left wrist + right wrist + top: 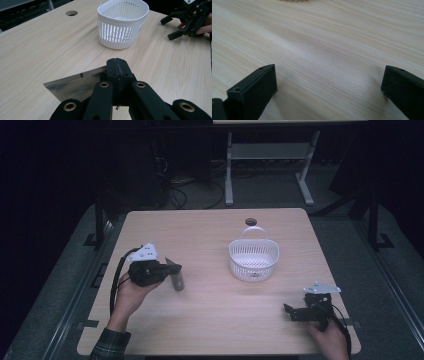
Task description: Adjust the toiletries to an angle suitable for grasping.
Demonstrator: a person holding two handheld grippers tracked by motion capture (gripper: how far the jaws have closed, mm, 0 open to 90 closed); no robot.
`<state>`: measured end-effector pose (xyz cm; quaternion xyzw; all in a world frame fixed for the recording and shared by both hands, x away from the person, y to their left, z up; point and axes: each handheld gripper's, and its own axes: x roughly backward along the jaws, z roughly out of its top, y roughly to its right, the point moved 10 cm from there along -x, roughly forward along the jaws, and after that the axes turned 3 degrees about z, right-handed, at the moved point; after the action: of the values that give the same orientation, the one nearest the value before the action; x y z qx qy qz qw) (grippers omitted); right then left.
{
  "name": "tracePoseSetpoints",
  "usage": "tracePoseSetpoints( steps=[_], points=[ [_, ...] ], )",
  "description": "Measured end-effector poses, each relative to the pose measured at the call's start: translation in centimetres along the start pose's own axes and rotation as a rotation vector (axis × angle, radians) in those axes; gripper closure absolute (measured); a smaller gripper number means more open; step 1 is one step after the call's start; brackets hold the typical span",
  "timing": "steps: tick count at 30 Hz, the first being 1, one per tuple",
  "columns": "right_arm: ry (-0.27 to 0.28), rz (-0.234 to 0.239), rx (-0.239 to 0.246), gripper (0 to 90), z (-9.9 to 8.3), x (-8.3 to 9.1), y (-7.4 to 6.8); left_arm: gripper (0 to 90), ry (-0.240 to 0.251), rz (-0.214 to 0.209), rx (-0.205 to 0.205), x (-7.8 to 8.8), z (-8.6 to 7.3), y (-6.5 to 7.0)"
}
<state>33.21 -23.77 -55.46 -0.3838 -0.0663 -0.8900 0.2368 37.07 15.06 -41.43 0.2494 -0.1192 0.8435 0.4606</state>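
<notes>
On table (210, 320), white basket (254, 259) w/ nothing inside; left claw (172, 268) grips foil packet (72, 86), right claw (290, 311) open.

Left gripper (172, 269) jaws pressed together, raised in hand; right gripper (329, 85) jaws wide apart, low

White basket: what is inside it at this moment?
The white slotted basket looks empty: the high view shows its pale bottom with nothing lying on it. The left gripper view sees only part of the floor; the near wall hides the rest.
</notes>
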Motion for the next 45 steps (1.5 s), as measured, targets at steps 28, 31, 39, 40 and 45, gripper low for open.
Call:
tracePoseSetpoints(
  steps=[28,31,39,40,45],
  points=[
    [0.0,0.0,0.0,0.0,0.0,0.0,0.0,76.1,0.015,0.045,0.022,1.8,0.2,-0.4],
    [0.0,0.0,0.0,0.0,0.0,0.0,0.0,65.4,0.007,0.063,0.027,2.3,0.2,-0.6],
    [0.0,0.0,0.0,0.0,0.0,0.0,0.0,38.9,0.005,0.127,0.045,2.7,0.1,-1.3],
    [0.0,0.0,0.0,0.0,0.0,0.0,0.0,35.9,0.005,0.127,0.045,2.7,0.1,-1.3],
    [0.0,0.0,0.0,0.0,0.0,0.0,0.0,24.0,-0.006,0.19,0.073,2.4,0.0,-2.0]
  ],
)
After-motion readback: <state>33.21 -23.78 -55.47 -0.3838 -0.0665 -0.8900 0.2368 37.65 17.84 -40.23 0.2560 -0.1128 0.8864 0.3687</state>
